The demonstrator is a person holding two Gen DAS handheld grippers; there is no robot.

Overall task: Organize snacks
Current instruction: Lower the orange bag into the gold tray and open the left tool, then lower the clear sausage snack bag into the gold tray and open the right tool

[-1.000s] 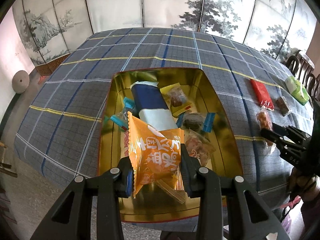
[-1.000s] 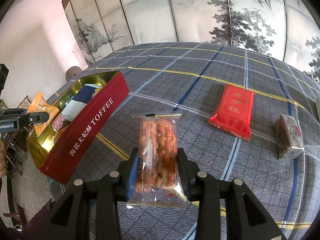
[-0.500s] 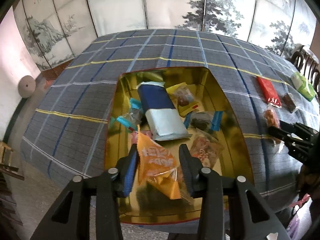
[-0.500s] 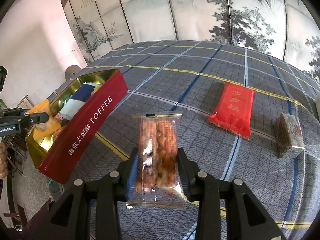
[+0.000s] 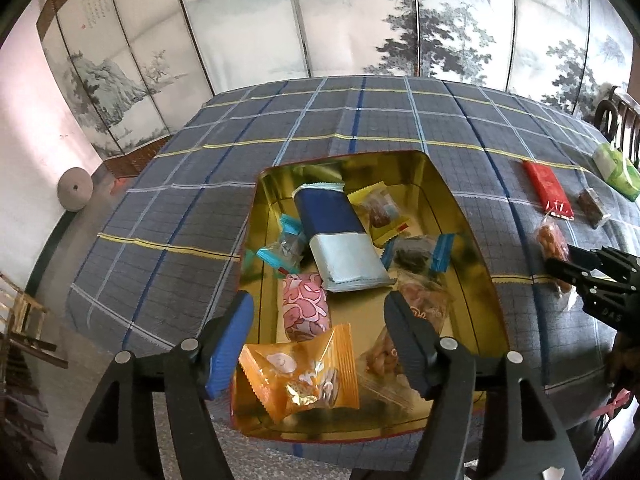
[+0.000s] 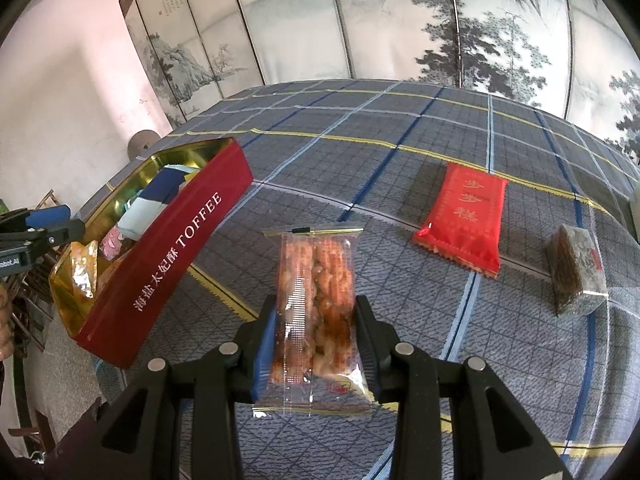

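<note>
My left gripper (image 5: 320, 316) is open above the near end of the gold-lined red tin (image 5: 476, 248). An orange snack packet (image 5: 300, 376) lies loose in the tin below it, among several other wrapped snacks, including a blue and silver bar (image 5: 340, 236). My right gripper (image 6: 316, 320) is shut on a clear packet of fried twists (image 6: 316, 304), held above the checked tablecloth to the right of the tin (image 6: 168, 256). In the left wrist view the right gripper (image 5: 560, 256) with its packet (image 5: 550, 240) shows at the far right.
On the cloth right of the tin lie a red packet (image 6: 464, 224), a dark clear-wrapped cake (image 6: 576, 276) and, in the left wrist view, a green and white packet (image 5: 616, 168). A painted folding screen stands behind the table. The table edge is close below both grippers.
My left gripper opened and let go of the orange packet, which dropped into the near end of the tin. My right gripper kept its hold on the twists packet and barely moved.
</note>
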